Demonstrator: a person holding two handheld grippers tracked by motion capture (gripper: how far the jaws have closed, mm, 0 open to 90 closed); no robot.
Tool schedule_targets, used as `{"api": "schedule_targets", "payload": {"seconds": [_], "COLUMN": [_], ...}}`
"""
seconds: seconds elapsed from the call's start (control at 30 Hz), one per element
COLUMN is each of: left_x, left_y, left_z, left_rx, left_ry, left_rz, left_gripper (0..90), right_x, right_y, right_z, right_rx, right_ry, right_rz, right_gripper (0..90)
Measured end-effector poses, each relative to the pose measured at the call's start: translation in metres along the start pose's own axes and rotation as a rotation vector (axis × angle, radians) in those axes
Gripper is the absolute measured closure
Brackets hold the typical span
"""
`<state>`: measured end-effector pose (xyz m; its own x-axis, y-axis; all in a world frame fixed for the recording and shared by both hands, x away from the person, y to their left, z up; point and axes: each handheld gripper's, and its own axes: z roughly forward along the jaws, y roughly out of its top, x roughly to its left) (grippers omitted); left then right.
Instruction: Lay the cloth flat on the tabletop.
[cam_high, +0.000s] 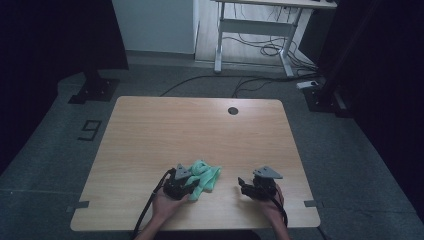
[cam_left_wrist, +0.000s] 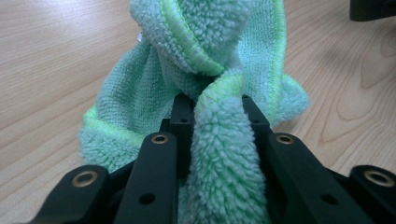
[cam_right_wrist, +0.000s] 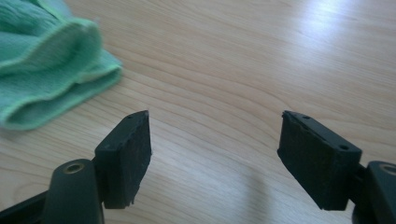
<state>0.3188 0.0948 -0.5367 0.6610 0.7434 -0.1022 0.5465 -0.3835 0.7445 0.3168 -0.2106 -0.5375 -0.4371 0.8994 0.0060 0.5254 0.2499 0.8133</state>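
Left gripper clamped on green cloth

Left gripper (cam_left_wrist: 219, 109) jaws pinch a fold of the fluffy green cloth (cam_left_wrist: 205, 79), which sits bunched on the wooden table (cam_high: 150, 130) near its front edge. Right gripper (cam_right_wrist: 215, 140) jaws stand apart, nothing between them, cloth well off to one side. Floor marking beside the table reads "9" (cam_high: 90, 130). No brand legible.

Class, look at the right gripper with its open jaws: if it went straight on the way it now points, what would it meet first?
Probably bare table. The right gripper stands open with nothing between its jaws, and wood lies ahead. The green cloth sits off to one side, apparently outside that line, though depth is hard to judge.
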Motion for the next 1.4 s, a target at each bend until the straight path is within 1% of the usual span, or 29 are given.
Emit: {"api": "schedule_targets", "payload": {"seconds": [0.1,0.13,0.17,0.2,0.23,0.27,0.3,0.33,0.37,0.4,0.47,0.57,0.6,0.63,0.67,0.7,0.77,0.8,0.9,0.97,1.07,1.13,1.17,1.23,1.27,1.33,1.37,1.4], "left_x": [-0.002,-0.004,-0.004,-0.005,-0.007,-0.008,-0.008,-0.010,-0.011,-0.012,-0.013,-0.013,-0.015,-0.015,-0.015,-0.015,-0.015,-0.016,-0.014,-0.011,-0.005,0.001,0.001,0.006,0.010,0.011,0.012,0.013], "left_y": [0.000,-0.001,-0.001,-0.001,-0.001,-0.001,-0.001,-0.002,-0.002,-0.002,-0.002,-0.001,-0.001,-0.001,-0.001,0.000,0.001,0.001,0.004,0.008,0.015,0.021,0.021,0.026,0.029,0.030,0.031,0.033], "left_z": [0.001,0.002,0.002,0.003,0.004,0.005,0.005,0.006,0.006,0.007,0.007,0.004,-0.001,-0.001,-0.005,-0.007,-0.013,-0.018,-0.025,-0.027,-0.024,-0.019,-0.019,-0.015,-0.012,-0.011,-0.009,-0.007], "left_rx": [-0.001,0.003,0.003,0.004,0.005,0.006,0.006,0.006,0.007,0.008,0.003,-0.008,-0.018,-0.018,-0.028,-0.034,-0.050,-0.063,-0.083,-0.088,-0.077,-0.062,-0.062,-0.056,-0.052,-0.051,-0.050,-0.048], "left_ry": [0.000,-0.004,-0.004,-0.002,-0.004,-0.005,-0.005,-0.006,-0.009,-0.009,-0.007,-0.012,-0.009,-0.009,-0.010,-0.010,-0.018,-0.012,0.007,0.022,0.035,0.049,0.049,0.057,0.051,0.047,0.037,0.031], "left_rz": [-0.002,-0.004,-0.004,-0.002,-0.002,-0.002,-0.002,0.000,0.001,0.002,-0.003,-0.017,-0.021,-0.021,-0.026,-0.030,-0.040,-0.040,-0.036,-0.039,-0.043,-0.037,-0.037,-0.038,-0.049,-0.055,-0.055,-0.053], "left_gripper": [72.7,72.5,72.2,72.2,72.0,71.7,71.4,71.4,71.2,69.3,67.7,51.1,41.9,39.7,39.7,37.3,35.4,34.4,34.2,35.1,37.3,38.9,39.9,41.4,43.8,44.7,46.0,49.2], "right_x": [0.006,0.010,0.010,0.013,0.016,0.023,0.023,0.025,0.028,0.034,0.036,0.040,0.042,0.042,0.043,0.044,0.045,0.046,0.050,0.052,0.055,0.055,0.055,0.056,0.057,0.057,0.058,0.059], "right_y": [0.003,0.006,0.006,0.008,0.010,0.013,0.013,0.014,0.016,0.019,0.020,0.024,0.027,0.027,0.028,0.030,0.032,0.034,0.037,0.038,0.038,0.039,0.039,0.040,0.040,0.040,0.040,0.040], "right_z": [0.000,0.000,0.000,0.000,0.000,0.000,0.000,0.000,0.001,0.003,0.004,0.008,0.010,0.010,0.010,0.011,0.011,0.012,0.015,0.018,0.026,0.028,0.028,0.031,0.034,0.035,0.037,0.039], "right_rx": [-0.012,-0.029,-0.029,-0.036,-0.041,-0.051,-0.051,-0.052,-0.058,-0.062,-0.063,-0.066,-0.070,-0.070,-0.074,-0.078,-0.083,-0.088,-0.094,-0.088,-0.071,-0.068,-0.068,-0.068,-0.061,-0.059,-0.056,-0.050], "right_ry": [0.026,0.054,0.054,0.068,0.077,0.098,0.098,0.108,0.124,0.150,0.157,0.173,0.183,0.183,0.185,0.189,0.191,0.192,0.195,0.197,0.197,0.197,0.197,0.199,0.198,0.200,0.204,0.213], "right_rz": [0.001,0.011,0.011,0.010,0.006,-0.007,-0.007,-0.005,-0.008,-0.011,-0.014,-0.017,-0.017,-0.017,-0.016,-0.017,-0.015,-0.017,-0.025,-0.028,-0.033,-0.029,-0.029,-0.028,-0.028,-0.027,-0.025,-0.029], "right_gripper": [27.1,28.0,28.0,28.2,28.4,29.0,29.0,29.2,29.5,30.2,30.4,31.1,31.8,31.8,32.0,32.4,33.0,33.2,34.0,34.6,35.6,36.7,36.7,37.8,39.1,40.1,41.2,43.9]}}
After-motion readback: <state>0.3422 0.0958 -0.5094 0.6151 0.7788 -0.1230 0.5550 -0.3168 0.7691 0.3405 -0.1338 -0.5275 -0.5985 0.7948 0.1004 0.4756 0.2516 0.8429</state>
